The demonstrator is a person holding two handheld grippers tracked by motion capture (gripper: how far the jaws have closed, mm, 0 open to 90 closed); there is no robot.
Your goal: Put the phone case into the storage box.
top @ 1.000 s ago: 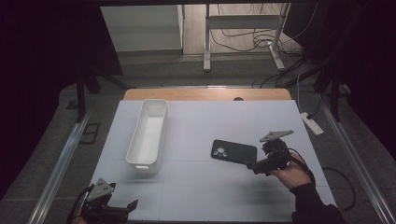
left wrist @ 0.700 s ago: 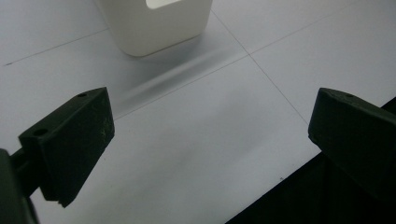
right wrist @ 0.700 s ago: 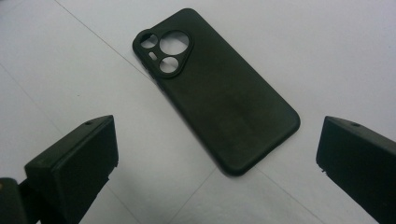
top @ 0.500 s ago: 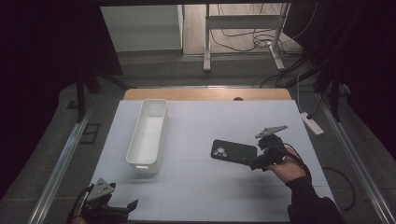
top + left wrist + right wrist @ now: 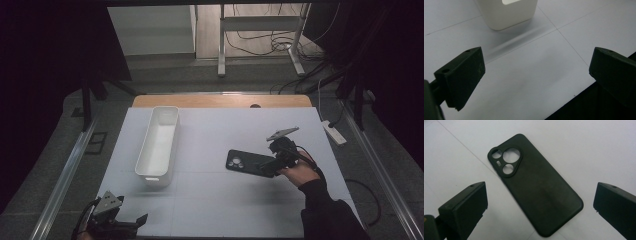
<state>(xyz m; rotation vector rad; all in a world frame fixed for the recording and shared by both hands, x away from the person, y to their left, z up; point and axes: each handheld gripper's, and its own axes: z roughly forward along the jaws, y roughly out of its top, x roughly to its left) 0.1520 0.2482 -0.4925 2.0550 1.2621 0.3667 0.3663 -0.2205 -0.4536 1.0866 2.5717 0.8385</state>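
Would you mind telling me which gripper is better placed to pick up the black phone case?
Right. The right gripper hangs over the phone case with its jaws open on either side, while the left gripper sits at the table's near edge by the white bin.

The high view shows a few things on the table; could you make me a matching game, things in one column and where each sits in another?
Things:
1. white bin
2. phone case
3. left gripper
4. right gripper

Places or states:
A. at the near left edge of the table, jaws open over bare white surface
B. lying flat, right of the table's middle, camera cutouts pointing left
C. standing lengthwise on the left half of the table
D. at the phone case's right end, jaws open

Pairs: 1-C, 2-B, 3-A, 4-D
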